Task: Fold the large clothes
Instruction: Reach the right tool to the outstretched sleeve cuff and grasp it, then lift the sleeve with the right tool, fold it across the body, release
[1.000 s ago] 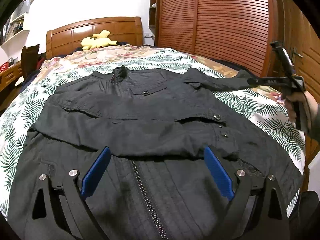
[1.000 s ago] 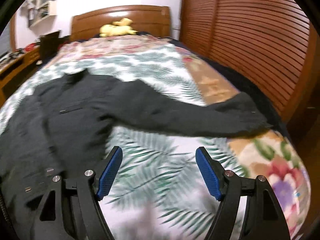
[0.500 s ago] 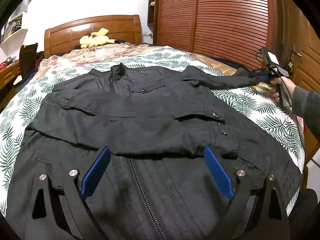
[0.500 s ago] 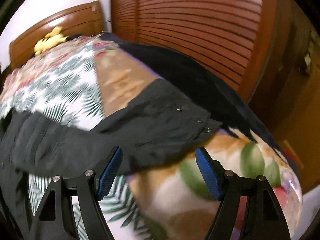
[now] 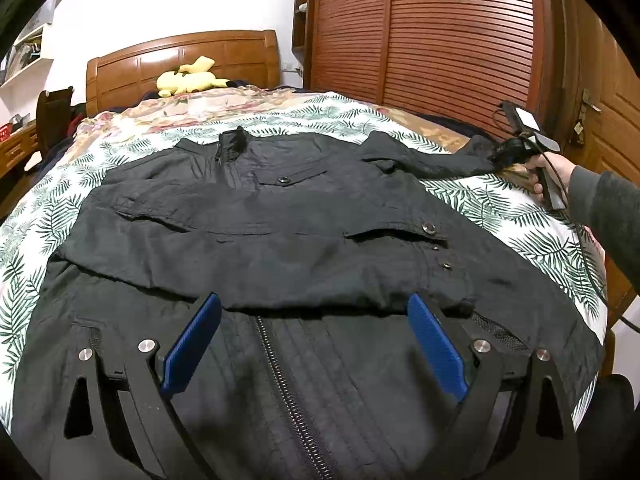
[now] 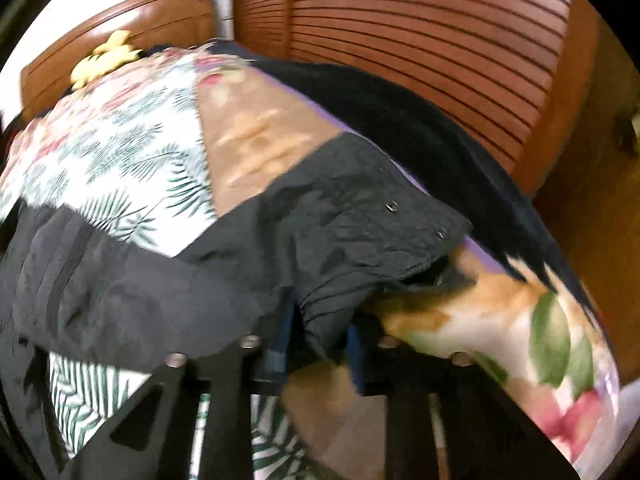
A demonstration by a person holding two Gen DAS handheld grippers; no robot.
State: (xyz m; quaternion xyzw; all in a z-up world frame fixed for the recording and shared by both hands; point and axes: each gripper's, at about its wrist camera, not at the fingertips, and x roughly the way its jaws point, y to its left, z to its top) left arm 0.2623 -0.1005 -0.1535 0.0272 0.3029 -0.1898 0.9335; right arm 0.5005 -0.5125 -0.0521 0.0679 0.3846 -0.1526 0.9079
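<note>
Honestly nothing readable from either of my cameras here. No brand tag, label or number shows on the jacket, and nothing is printed on the bedspread besides leaves and flowers.

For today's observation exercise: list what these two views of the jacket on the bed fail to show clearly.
- Right wrist view: the right tongs are closing on the sleeve; cloth covers the pads.
- Right wrist view: bedspread is motion-blurred.
- Left wrist view: jacket hem is cut off by the bottom edge, behind the left tongs.
</note>
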